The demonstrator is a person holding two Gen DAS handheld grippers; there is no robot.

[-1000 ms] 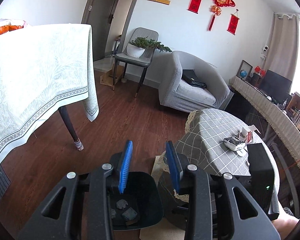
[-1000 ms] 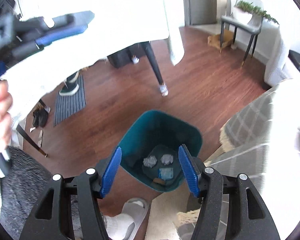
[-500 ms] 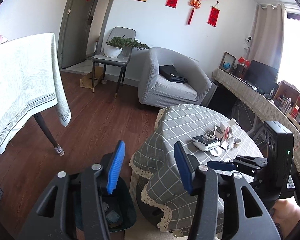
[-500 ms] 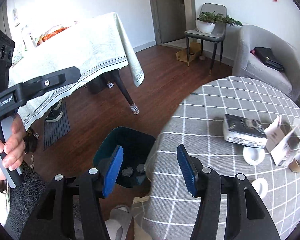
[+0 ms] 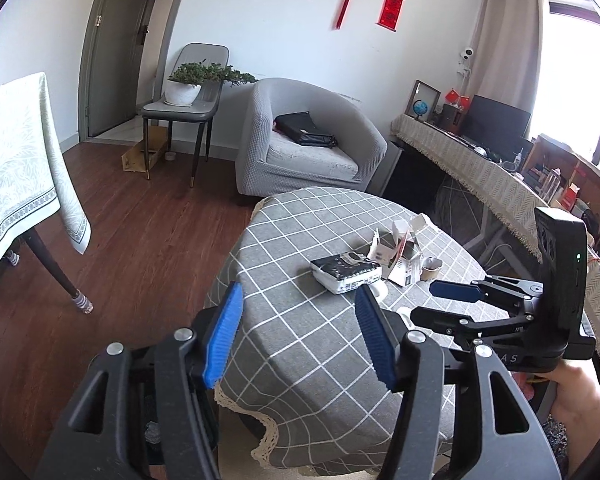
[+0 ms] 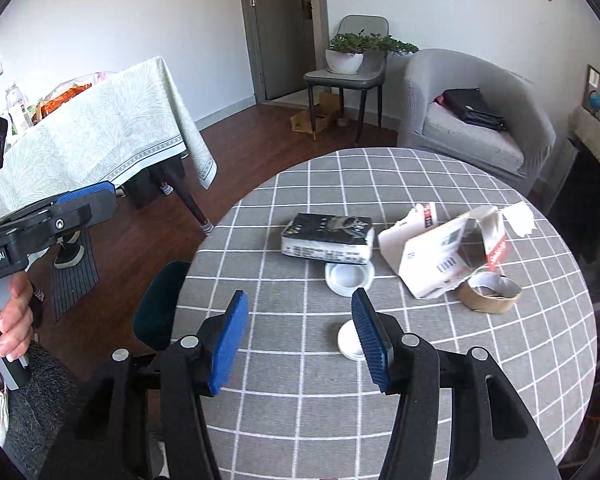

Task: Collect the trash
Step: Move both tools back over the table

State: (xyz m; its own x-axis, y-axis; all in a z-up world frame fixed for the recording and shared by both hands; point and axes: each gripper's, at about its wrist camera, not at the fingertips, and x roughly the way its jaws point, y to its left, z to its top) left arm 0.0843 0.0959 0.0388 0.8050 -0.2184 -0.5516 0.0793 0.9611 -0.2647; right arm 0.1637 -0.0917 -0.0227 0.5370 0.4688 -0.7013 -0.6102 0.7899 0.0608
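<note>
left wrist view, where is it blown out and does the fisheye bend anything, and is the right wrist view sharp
Left wrist view: window at the upper right is blown out to white, and the door frame bows near the edge. Right wrist view: evenly lit and sharp on the torn carton; black vignette in the corners.

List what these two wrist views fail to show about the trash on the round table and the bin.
- Teal bin, right wrist view: the table edge hides its inside.
- Small white lid, right wrist view: partly behind a finger pad.
- Torn white carton, left wrist view: print too small to read.
- Cardboard roll, left wrist view: partly behind the carton.
</note>
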